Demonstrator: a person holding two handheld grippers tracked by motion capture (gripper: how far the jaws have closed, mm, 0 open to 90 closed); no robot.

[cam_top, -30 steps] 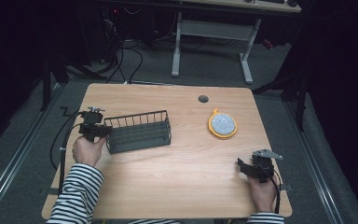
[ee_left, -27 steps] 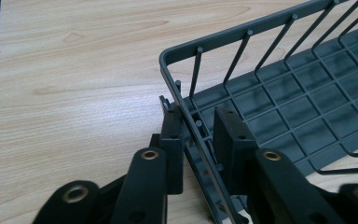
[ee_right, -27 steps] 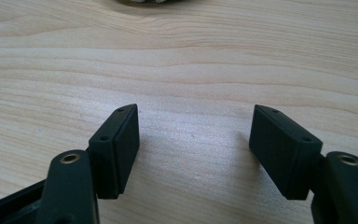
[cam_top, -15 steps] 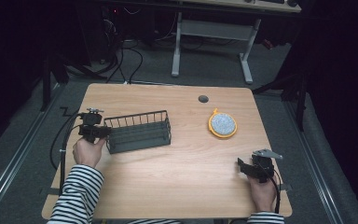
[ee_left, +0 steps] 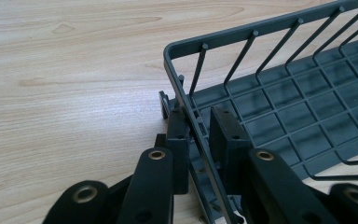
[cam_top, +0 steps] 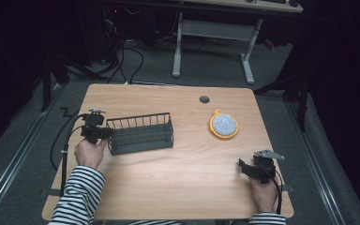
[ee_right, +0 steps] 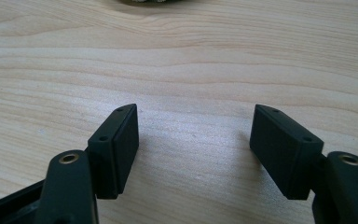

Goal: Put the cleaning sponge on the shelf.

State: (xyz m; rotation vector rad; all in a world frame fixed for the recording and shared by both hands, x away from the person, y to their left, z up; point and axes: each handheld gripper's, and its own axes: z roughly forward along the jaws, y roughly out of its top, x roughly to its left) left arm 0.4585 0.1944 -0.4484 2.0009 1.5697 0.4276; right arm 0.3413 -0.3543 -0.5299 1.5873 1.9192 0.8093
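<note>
Left hand-held gripper [ee_left: 199, 135] has just been closing, and I see its pads pinching the end rim of the grey wire basket [cam_top: 140, 133], which sits left of centre on the bench [cam_top: 178, 183]. Right hand-held gripper [ee_right: 193, 149] rests lower right, jaws wide apart, holding nothing.

Room, dim: grey carpet floor [cam_top: 23, 154]; light wooden table [cam_top: 183, 183]; second desk behind on white metal legs [cam_top: 178, 47]; black cables [cam_top: 122, 61] trailing across floor.
</note>
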